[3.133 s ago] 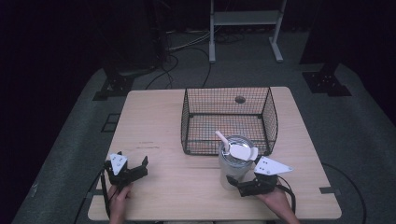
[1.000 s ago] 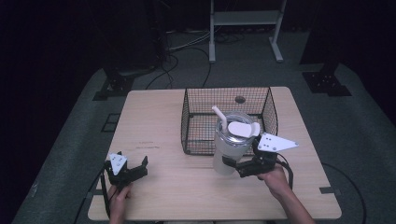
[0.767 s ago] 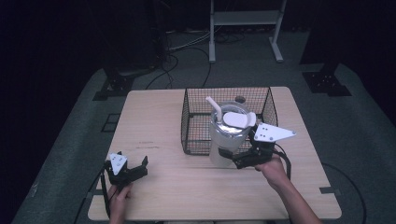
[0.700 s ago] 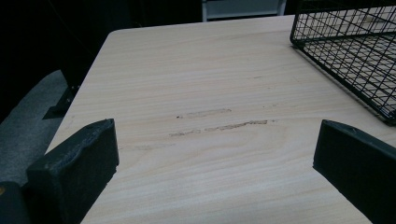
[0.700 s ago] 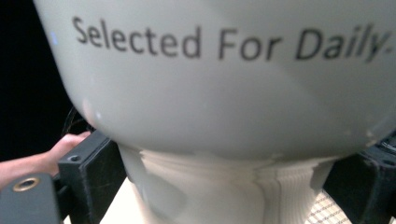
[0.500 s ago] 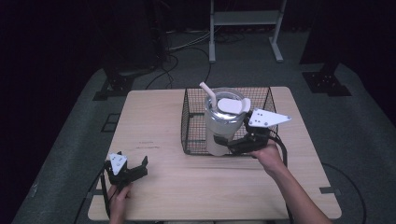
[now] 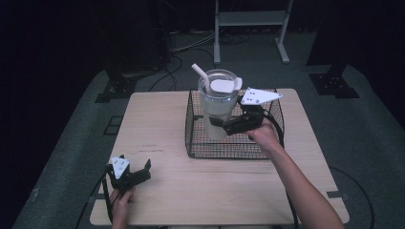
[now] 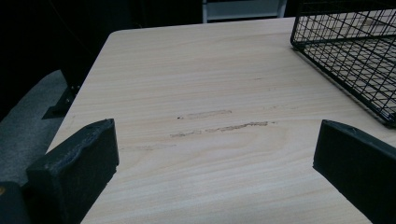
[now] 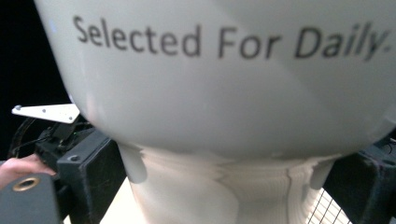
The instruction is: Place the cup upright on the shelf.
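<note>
The right tool (image 7: 228,125) grips the white tumbler (image 7: 217,107) by its narrow base, straw up, holding it over the wire basket (image 7: 272,143). Next, probably, a level descent inside. The left tool (image 7: 131,174) rests spread, unloaded, on the desk (image 7: 157,119).

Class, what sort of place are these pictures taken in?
Probably a dark recording studio or lab: a lone wooden table on grey carpet, floor cables, and black stand bases around it.

basket (image 7: 224,151) – on the tabletop (image 7: 162,119), right of centre | tumbler (image 7: 218,107) – above basket, in your right gripper (image 7: 220,125) | left gripper (image 7: 136,172) – near-left of tabletop, well apart
</note>
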Demonstrator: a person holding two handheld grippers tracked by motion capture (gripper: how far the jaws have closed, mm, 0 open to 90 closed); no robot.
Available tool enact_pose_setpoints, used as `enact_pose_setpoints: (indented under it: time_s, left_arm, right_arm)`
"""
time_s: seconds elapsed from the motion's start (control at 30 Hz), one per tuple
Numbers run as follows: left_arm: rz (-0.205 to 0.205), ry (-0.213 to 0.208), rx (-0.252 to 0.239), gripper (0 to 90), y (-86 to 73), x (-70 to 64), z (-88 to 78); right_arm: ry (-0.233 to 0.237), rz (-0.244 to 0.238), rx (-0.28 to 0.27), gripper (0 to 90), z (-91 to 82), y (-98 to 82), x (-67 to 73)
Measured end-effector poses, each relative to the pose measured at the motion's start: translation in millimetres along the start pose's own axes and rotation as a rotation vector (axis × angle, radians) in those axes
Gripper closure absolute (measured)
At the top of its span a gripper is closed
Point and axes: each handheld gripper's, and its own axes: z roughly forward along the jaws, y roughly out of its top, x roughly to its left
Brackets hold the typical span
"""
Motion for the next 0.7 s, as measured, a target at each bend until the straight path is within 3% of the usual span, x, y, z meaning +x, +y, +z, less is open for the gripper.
enact_pose_setpoints:
  time_s: [0.43, 0.7]
  left_arm:
    - [0.0, -0.001, -0.002, 0.0, -0.1, 0.3, -0.5]
    - [-0.006, -0.002, -0.002, 0.0, -0.1, 0.4, -0.8]
  right_arm:
    - [-0.01, 0.003, 0.022, 8.5, 28.3, 1.3, -34.8]
    - [0.001, 0.023, 0.025, 8.5, 43.4, -19.0, -55.1]
